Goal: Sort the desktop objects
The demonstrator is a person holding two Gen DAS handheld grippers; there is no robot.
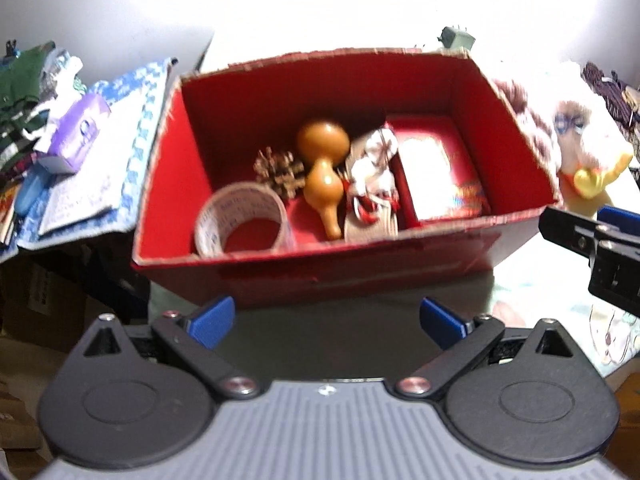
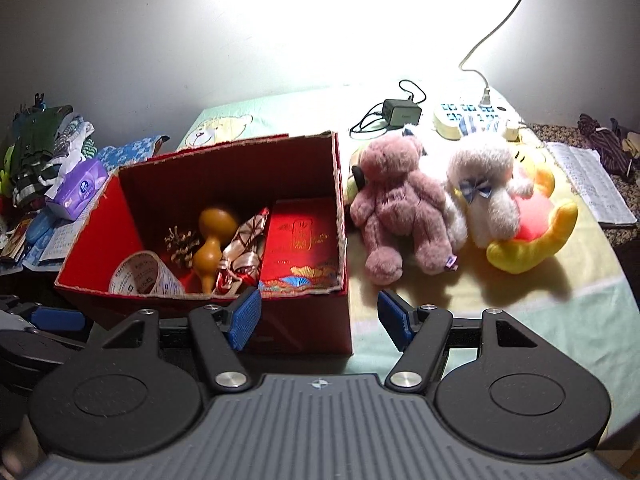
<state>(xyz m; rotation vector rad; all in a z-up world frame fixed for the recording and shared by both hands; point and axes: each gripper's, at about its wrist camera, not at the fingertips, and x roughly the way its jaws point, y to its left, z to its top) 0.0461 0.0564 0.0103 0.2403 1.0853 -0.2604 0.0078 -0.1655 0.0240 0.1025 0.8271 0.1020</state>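
Where the desk surface is covered, a pale green and yellow cloth [image 2: 500, 320] is recorded, with an open red cardboard box [image 2: 304, 332] stood on its left part. To the right of the box, just beside its wall, a pink plush bear [image 2: 400, 208] is laid, with a white plush toy with a blue bow [image 2: 488, 196] touching it and a yellow plush toy [image 2: 536, 240] lying under and behind the latter. Behind these, near the wall, a white power strip [image 2: 472, 120] and a black charger [image 2: 400, 111] are noted; an open notebook [image 2: 588, 184] is placed at the far right edge. Left of the box, a purple tissue pack [image 2: 78, 192] is listed among piled items that cannot be told apart. Within the box, a red booklet with gold print [image 2: 304, 252] is held against the right wall, a patterned folded cloth [image 2: 244, 252] is leant beside it, a brown gourd [image 2: 212, 240] is set next to that, a tape roll [image 2: 146, 280] is stood at the near left corner, and a pine cone [image 2: 182, 244] is lodged behind it. Both tools are held short of the near box wall with nothing between the fingers: the left gripper [image 1: 326, 320] is spread wide, and the right gripper [image 2: 320, 316] is likewise parted, facing the box's near right corner.
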